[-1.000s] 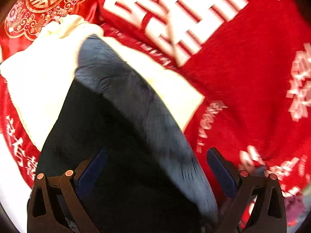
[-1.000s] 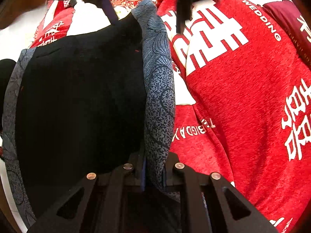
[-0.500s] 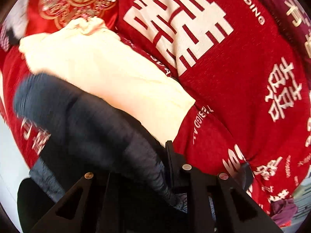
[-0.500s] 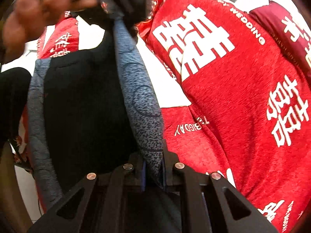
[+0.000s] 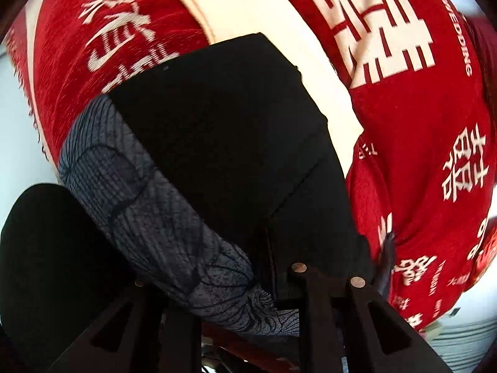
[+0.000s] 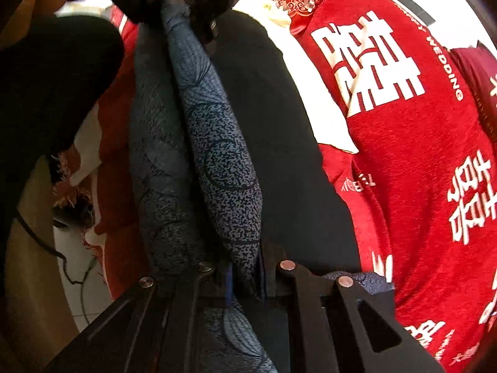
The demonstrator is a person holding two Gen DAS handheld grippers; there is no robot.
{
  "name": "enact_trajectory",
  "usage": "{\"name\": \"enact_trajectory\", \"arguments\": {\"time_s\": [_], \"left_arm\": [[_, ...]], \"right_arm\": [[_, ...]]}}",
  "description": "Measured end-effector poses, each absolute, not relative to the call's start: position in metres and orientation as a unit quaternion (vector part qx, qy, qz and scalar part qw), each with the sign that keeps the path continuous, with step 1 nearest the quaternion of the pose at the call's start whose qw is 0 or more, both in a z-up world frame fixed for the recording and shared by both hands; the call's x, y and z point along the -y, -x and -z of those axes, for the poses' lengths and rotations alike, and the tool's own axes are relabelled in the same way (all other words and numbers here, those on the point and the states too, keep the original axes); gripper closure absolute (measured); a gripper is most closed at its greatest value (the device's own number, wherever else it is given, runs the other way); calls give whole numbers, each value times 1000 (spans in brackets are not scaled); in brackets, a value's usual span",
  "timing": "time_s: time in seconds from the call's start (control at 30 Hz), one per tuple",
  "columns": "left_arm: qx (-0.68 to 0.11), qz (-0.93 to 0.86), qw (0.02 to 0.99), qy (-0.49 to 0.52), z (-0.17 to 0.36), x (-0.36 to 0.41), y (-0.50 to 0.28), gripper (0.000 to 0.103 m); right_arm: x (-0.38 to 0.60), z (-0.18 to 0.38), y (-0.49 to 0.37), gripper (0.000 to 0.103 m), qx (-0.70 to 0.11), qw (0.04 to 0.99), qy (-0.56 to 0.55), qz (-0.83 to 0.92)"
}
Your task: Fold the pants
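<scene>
your left gripper (image 5: pixel 248 283) has its fingertips buried in cloth, jaws pressed together on the pants (image 5: pixel 230 143) — black with a grey patterned band. your right gripper (image 6: pixel 245 270) is likewise clamped on that band, pads mostly hidden. the pants hang over a red blanket (image 6: pixel 419 161) printed with white characters and "wedding"; smaller lettering is too blurred to read.

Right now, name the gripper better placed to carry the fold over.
Neither clearly: the left gripper and right gripper are both shut on the pants, holding the patterned band; they likely move together.
</scene>
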State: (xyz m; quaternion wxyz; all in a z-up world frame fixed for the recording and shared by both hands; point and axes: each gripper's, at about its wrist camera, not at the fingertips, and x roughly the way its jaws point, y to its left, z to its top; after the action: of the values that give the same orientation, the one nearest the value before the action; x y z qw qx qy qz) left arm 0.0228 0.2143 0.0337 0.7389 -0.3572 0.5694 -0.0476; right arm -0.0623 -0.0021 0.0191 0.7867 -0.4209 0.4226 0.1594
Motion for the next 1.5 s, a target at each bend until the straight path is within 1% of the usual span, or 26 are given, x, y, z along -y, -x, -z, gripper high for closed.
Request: {"name": "enact_trajectory", "arguments": {"time_s": [0.07, 0.2, 0.37, 0.6, 0.67, 0.73, 0.77, 0.8, 0.83, 0.87, 0.97, 1.07, 1.13, 1.17, 1.2, 1.3, 1.43, 1.5], "left_arm": [[-561, 42, 743, 364, -42, -217, -18, 83], [-542, 28, 765, 346, -61, -224, -5, 83], [-570, 2, 749, 337, -48, -230, 1, 83], [-580, -50, 766, 273, -69, -237, 21, 82], [-572, -60, 772, 268, -81, -237, 24, 82], [-556, -58, 786, 265, -97, -234, 25, 82], [-543, -48, 797, 259, -106, -230, 24, 82], [-533, -39, 806, 255, -109, -223, 21, 82], [-521, -21, 820, 237, -116, -214, 18, 82], [-517, -14, 827, 222, -117, -206, 15, 82], [-528, 7, 826, 197, -104, -189, 3, 82], [-574, 0, 797, 187, -67, -184, -5, 82], [-611, -15, 763, 209, -37, -190, 0, 82], [-615, -17, 756, 222, -30, -193, 6, 82], [-611, -20, 756, 232, -27, -198, 11, 82], [-609, -29, 767, 199, -34, -195, 12, 82], [-586, -21, 796, 154, -58, -174, 8, 82], [-566, 6, 815, 121, -72, -155, 4, 82]], "right_arm": [[4, -22, 60, 90, -426, 793, 407, -154], [7, -37, 57, 90, -413, 808, 394, -148], [9, -23, 55, 89, -442, 804, 369, -150], [7, -19, 64, 80, -437, 808, 364, -152], [6, -17, 65, 72, -436, 808, 366, -153], [5, -18, 70, 67, -431, 809, 370, -155], [5, -19, 70, 56, -433, 809, 364, -158], [7, -25, 70, 49, -443, 810, 342, -175], [8, -29, 70, 37, -448, 811, 325, -189], [11, -41, 73, 34, -449, 817, 290, -216], [18, -66, 78, 33, -432, 839, 237, -230], [33, -83, 66, 33, -425, 862, 169, -219], [43, -86, 53, 31, -429, 869, 120, -216], [50, -81, 44, 29, -439, 869, 87, -211], [53, -75, 40, 29, -449, 866, 78, -204], [60, -39, 33, 30, -518, 837, 100, -145], [66, -53, 50, 29, -512, 840, 93, -154], [77, -74, 60, 29, -491, 856, 69, -143]]}}
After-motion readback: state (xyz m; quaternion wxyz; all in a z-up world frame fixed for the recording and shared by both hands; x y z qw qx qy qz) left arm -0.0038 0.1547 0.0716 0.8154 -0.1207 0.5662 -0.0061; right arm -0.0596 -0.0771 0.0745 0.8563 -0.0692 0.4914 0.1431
